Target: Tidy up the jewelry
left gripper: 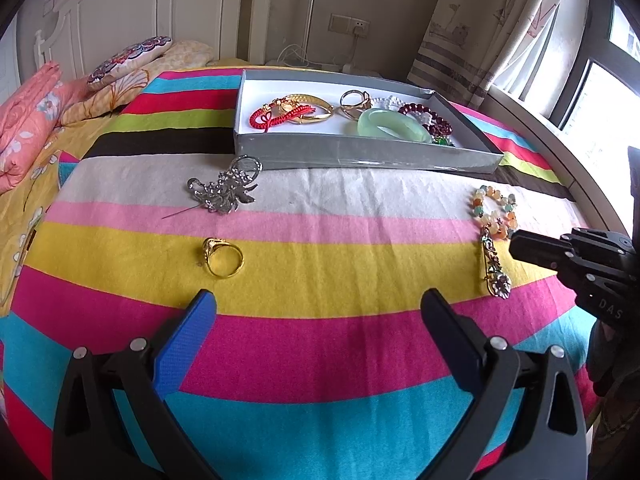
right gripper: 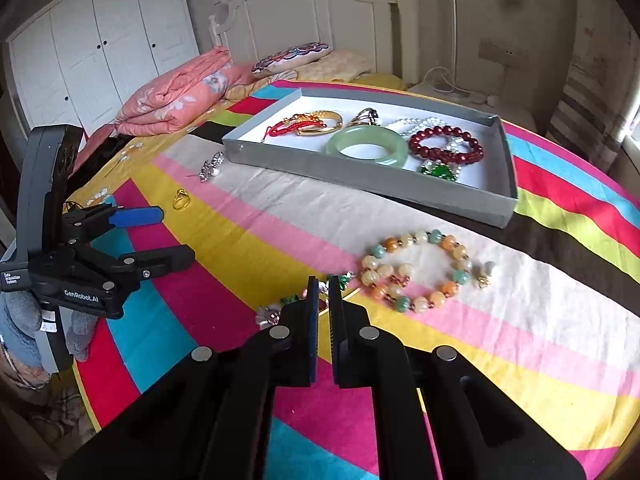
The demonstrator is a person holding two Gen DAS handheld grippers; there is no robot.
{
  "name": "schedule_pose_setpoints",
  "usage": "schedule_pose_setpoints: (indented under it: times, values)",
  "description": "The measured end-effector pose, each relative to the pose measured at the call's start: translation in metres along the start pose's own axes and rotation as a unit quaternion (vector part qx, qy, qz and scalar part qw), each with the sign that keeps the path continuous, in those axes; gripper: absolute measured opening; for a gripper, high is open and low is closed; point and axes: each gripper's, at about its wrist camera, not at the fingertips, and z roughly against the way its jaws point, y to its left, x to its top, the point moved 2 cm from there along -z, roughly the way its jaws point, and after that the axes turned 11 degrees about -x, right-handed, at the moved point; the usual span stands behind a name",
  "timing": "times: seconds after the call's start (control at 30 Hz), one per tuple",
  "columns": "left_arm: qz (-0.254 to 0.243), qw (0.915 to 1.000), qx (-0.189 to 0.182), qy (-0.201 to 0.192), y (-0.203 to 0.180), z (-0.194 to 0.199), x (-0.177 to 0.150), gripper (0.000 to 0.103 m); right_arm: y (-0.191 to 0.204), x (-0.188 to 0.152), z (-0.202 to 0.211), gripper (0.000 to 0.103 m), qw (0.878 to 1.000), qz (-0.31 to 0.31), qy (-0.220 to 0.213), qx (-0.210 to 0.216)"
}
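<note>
The task is judged to be well past halfway. Inside the grey tray (left gripper: 360, 156), at the upper centre of both views, several pieces are already gathered: a red cord bracelet (left gripper: 276, 114), a gold bangle (left gripper: 316, 114), a gold ring with a stone (left gripper: 354, 100), a pale green bangle (left gripper: 394, 126) and a dark red bead bracelet (left gripper: 424, 114).

Four pieces are still seen on the striped bedspread (left gripper: 320, 344): a silver brooch (left gripper: 226, 190) left of centre, a gold ring (left gripper: 222, 258) below it, a bead bracelet (left gripper: 496, 210) at the right edge and a flower pin (left gripper: 496, 268) just under that.

The left gripper (left gripper: 318, 304) is held at the lower edge of its own view with its jaws wide apart and nothing between them.

The right gripper (right gripper: 324, 292) is shown with its jaws drawn nearly together at the flower pin; a real clamp on the pin cannot be confirmed, since the tips cover it.

In the left view the whole length of the pin is laid out, whereas in the right view only scraps of it are glimpsed beside the jaws. In the right view a green pendant (right gripper: 440, 172) in the tray and the full loop of the bead bracelet are revealed, which are crowded or cut short in the left view.
</note>
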Motion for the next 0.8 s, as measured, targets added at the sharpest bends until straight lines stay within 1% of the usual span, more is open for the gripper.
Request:
schedule_pose_setpoints:
  times: [0.03,0.1,0.13,0.17,0.2,0.3,0.37,0.4,0.53,0.63,0.7,0.73,0.8]
  values:
    - [-0.001,1.0,0.001,0.001,-0.001,-0.001,0.001,0.101,-0.001,-0.002,0.004,0.007,1.0,-0.004,-0.001,0.005]
    - [-0.002,1.0,0.002,0.002,-0.001,-0.001,0.001,0.101,-0.002,-0.009,0.011,0.016,1.0,-0.005,0.0,0.013]
    - [-0.002,1.0,0.002,0.002,-0.001,-0.001,0.001,0.101,-0.001,-0.011,0.013,0.033,1.0,-0.002,0.002,0.01]
    - [-0.002,1.0,0.003,0.002,-0.001,-0.001,0.001,0.101,0.0,-0.015,0.016,0.057,1.0,0.003,0.001,0.003]
    - [-0.003,1.0,0.003,0.002,-0.001,-0.001,0.001,0.101,0.002,-0.016,0.017,0.063,1.0,0.005,-0.002,-0.001]
    - [-0.009,0.9999,0.009,0.006,-0.003,-0.003,0.001,0.101,0.004,-0.015,0.021,0.061,1.0,-0.013,-0.006,-0.005]
    - [-0.017,0.9997,0.016,0.012,-0.004,-0.005,0.0,0.101,0.01,-0.011,0.016,0.059,0.999,-0.029,0.011,0.01]
    - [-0.022,0.9994,0.021,0.015,-0.005,-0.006,0.0,0.101,0.014,-0.01,0.011,0.059,0.999,-0.032,0.021,0.009]
    - [-0.05,0.997,0.047,0.035,-0.011,-0.012,-0.002,0.101,0.026,-0.006,-0.014,0.06,0.996,-0.057,0.063,-0.025]
    - [-0.048,0.9968,0.051,0.039,-0.012,-0.012,-0.003,0.101,0.038,0.001,-0.021,0.06,0.995,-0.042,0.06,-0.074]
    - [-0.047,0.9966,0.052,0.045,-0.01,-0.008,-0.007,0.101,0.041,0.002,-0.027,0.061,0.993,-0.03,0.058,-0.099]
    - [-0.048,0.9964,0.05,0.048,-0.008,-0.004,-0.01,0.101,0.042,0.002,-0.028,0.06,0.993,-0.024,0.054,-0.106]
    - [-0.043,0.9967,0.05,0.048,-0.001,0.005,-0.017,0.101,0.041,0.003,-0.028,0.055,0.993,-0.017,0.05,-0.106]
